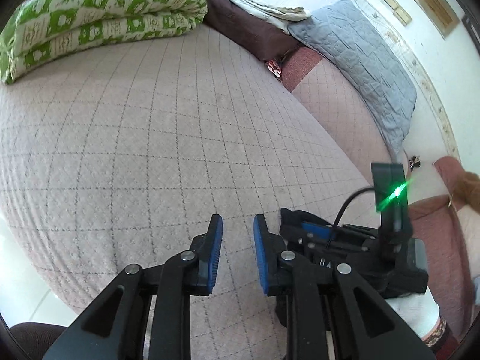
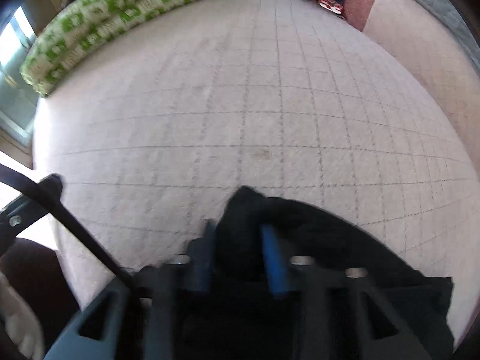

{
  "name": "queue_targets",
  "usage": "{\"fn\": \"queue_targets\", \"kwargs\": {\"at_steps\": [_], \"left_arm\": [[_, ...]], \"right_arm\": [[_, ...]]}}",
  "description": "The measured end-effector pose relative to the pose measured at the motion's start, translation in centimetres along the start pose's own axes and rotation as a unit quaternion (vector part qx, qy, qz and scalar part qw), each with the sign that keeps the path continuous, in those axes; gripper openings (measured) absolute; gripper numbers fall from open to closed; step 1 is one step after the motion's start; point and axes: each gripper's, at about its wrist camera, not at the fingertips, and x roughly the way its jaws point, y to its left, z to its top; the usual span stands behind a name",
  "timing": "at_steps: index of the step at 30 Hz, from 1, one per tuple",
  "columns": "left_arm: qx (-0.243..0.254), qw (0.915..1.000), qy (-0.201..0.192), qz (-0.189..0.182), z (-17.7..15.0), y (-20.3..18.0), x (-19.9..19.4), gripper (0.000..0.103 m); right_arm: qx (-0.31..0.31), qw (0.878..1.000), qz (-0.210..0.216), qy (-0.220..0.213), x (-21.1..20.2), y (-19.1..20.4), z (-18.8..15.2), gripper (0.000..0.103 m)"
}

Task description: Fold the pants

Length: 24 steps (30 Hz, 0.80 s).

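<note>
Your left hand-held gripper [image 1: 237, 228] hovers over the quilted bed [image 1: 150, 135], its blue pads slightly apart with nothing between them. In the right wrist view, your right hand-held gripper [image 2: 240, 234] is clamped on the black pants [image 2: 315, 234], bunched at the bed's near edge

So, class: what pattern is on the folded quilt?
Green and cream floral checks; left wrist view shows it best.

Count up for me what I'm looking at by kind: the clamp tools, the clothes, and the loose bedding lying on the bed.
grippers: 2, the left gripper and the right gripper
black pants: 1
green quilt, folded: 1
grey quilted cushion: 1
Total: 5
</note>
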Motion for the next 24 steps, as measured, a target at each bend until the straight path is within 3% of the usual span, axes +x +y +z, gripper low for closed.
{"fn": "queue_targets", "kwargs": {"at_steps": [1, 8, 9, 11, 12, 16, 22, 23, 24], "left_arm": [[-0.005, 1.0, 0.0, -0.002, 0.1, 0.1, 0.0, 0.019], [-0.037, 0.9993, 0.003, -0.008, 0.9, 1.7, 0.3, 0.023], [-0.043, 0.999, 0.003, -0.006, 0.9, 1.9, 0.3, 0.023], [-0.055, 0.9985, 0.0, -0.003, 1.0, 2.4, 0.0, 0.024], [-0.059, 0.9983, -0.003, -0.003, 1.1, 2.7, -0.3, 0.025], [-0.063, 0.9979, -0.014, 0.005, 1.1, 3.3, -1.1, 0.029], [-0.07, 0.9976, 0.001, -0.004, 1.0, 3.2, -0.7, 0.032], [-0.066, 0.9978, 0.003, -0.004, 0.9, 2.9, -0.6, 0.032], [-0.06, 0.9982, 0.003, -0.002, 0.8, 2.6, -0.6, 0.032]], "right_arm": [[0.008, 1.0, 0.008, 0.0, -0.1, -0.3, 0.4, 0.018], [0.105, 0.992, 0.057, -0.034, -0.2, -3.2, 5.9, 0.011], [0.122, 0.988, 0.084, -0.05, -0.1, -3.4, 6.6, 0.01], [0.153, 0.977, 0.138, -0.061, 0.1, -3.7, 7.6, 0.014], [0.154, 0.977, 0.139, -0.059, -0.1, -3.4, 7.8, 0.025], [0.069, 0.987, 0.129, -0.061, -2.6, 0.2, 6.5, 0.049], [-0.074, 0.996, 0.041, -0.041, -2.3, 3.5, 1.3, 0.05], [-0.078, 0.996, 0.034, -0.039, -2.1, 3.5, 0.8, 0.045], [-0.081, 0.996, 0.02, -0.034, -1.9, 3.6, 0.4, 0.016]]}}
